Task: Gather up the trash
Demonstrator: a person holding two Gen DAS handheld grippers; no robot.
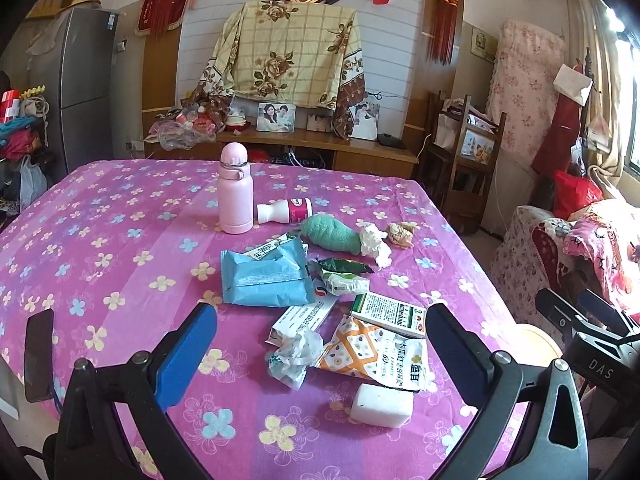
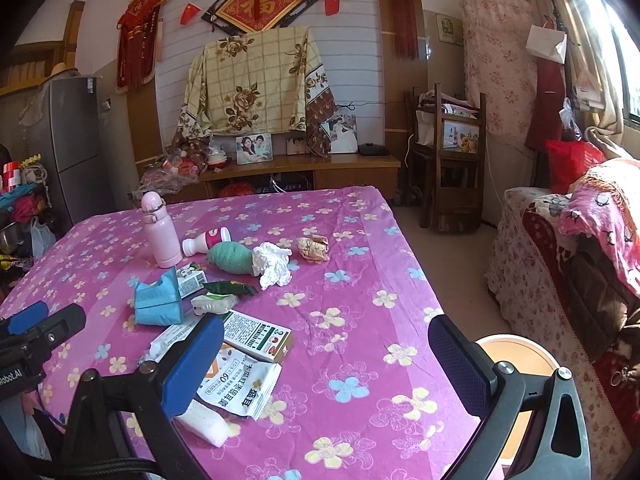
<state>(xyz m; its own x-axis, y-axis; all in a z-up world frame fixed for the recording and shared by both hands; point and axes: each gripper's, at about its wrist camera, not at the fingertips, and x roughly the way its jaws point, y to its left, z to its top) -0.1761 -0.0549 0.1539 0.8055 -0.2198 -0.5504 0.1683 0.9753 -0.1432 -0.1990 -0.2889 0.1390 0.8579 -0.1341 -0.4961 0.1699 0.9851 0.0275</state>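
Litter covers the near half of a table [image 1: 100,216] draped in a pink flowered cloth. Both grippers hover above the near edge with jaws spread wide, gripping nothing. Between the fingers of the left gripper [image 1: 320,344] lie a crumpled tissue [image 1: 294,354], an orange-and-white sachet [image 1: 376,352], a green-and-white medicine box [image 1: 388,314] and, nearest the camera, a white foam block [image 1: 382,405]. Farther back sit a blue wipes pack [image 1: 266,278], a green wrapper [image 1: 344,267], a green knitted item [image 1: 330,234] touching a white tissue wad [image 1: 374,245], and a brown crumpled scrap [image 1: 402,234]. 1 pink flask [image 1: 235,188] stands upright beside a small white bottle [image 1: 284,210] lying on its side. The right gripper [image 2: 324,364] hangs over bare cloth, the sachet [image 2: 240,386] under its left finger. A round, pale bin [image 2: 516,354] sits on the floor beside the table's right edge.
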